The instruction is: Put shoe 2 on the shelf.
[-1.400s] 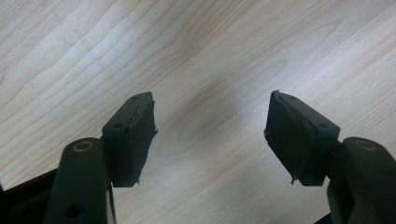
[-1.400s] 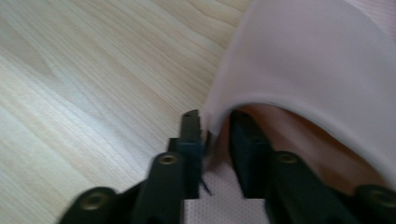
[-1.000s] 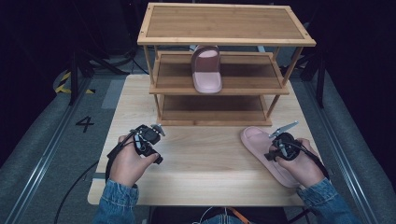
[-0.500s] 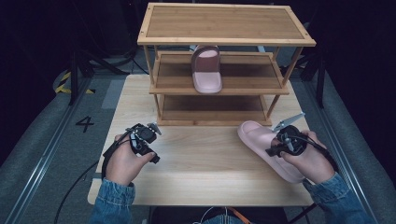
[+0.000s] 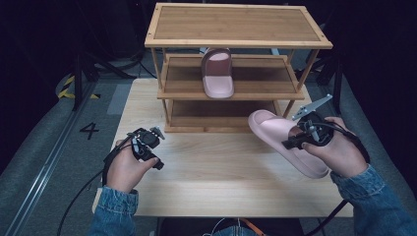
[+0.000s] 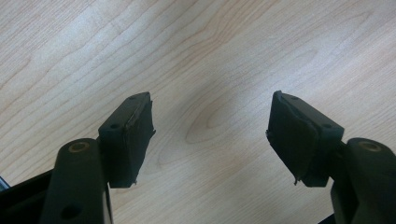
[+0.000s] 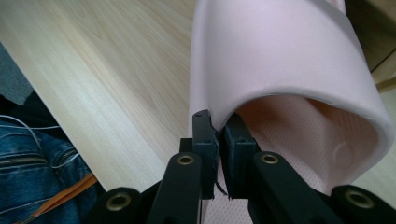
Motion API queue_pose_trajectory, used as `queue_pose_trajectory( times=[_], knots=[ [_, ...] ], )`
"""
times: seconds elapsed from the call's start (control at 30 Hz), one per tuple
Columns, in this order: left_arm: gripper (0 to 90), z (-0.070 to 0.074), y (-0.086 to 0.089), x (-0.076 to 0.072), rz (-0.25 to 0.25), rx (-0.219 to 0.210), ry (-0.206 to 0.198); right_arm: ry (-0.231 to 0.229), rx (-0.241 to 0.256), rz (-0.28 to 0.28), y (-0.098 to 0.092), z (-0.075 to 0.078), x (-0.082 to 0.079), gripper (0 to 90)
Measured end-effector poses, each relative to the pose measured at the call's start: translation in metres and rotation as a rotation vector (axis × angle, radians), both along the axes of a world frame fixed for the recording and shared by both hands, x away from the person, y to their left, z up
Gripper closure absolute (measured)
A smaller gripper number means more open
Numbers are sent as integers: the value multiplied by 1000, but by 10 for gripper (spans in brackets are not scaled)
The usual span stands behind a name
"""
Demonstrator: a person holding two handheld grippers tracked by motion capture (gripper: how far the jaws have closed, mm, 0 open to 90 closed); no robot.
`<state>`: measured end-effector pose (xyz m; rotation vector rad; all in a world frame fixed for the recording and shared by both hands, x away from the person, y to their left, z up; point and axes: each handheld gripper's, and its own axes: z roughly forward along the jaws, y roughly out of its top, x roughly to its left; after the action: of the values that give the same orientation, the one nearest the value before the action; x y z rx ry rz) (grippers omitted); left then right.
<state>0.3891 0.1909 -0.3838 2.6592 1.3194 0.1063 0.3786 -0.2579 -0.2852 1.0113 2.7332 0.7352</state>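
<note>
The right gripper point(image 5: 301, 139) is clamping the strap edge of a pink slipper point(image 5: 282, 142). In the right gripper view, its jaws are standing nearly together with the strap's rim pinched between them point(image 7: 219, 140), and the slipper point(image 7: 289, 70) is arching up and away toward 12 o'clock. In the high view, the slipper is lying over the table point(image 5: 206, 191) at the 3 o'clock side, with its toe pointing toward 10 o'clock, near the lowest level of the shelf rack point(image 5: 236, 24). Whether the sole is touching the table cannot be told.

The left gripper point(image 5: 146, 142) is sitting at the 9 o'clock side of the table, held in the left hand point(image 5: 125, 169). In the left gripper view, its jaws are standing wide apart point(image 6: 210, 135) with nothing between them, facing bare table wood point(image 6: 210, 56).

A second pink slipper point(image 5: 218, 73) is resting on the middle shelf of the rack, at 12 o'clock, toe toward the person.
</note>
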Motion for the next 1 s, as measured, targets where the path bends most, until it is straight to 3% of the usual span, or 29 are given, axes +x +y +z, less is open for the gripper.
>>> queue_pose_trajectory(
  times=[0.43, 0.57, 1.0],
  knots=[
    [324, 1, 0, -1, -13, 2, 1, -68, -7, 50, 14, 50, 11, 854],
    [324, 1, 0, -1, -14, 2, -1, -71, 16, 60, 17, 57, 21, 854],
    [329, 2, 0, -1, -20, 8, -3, -120, -56, 42, 29, 67, 71, 854]
  ],
)
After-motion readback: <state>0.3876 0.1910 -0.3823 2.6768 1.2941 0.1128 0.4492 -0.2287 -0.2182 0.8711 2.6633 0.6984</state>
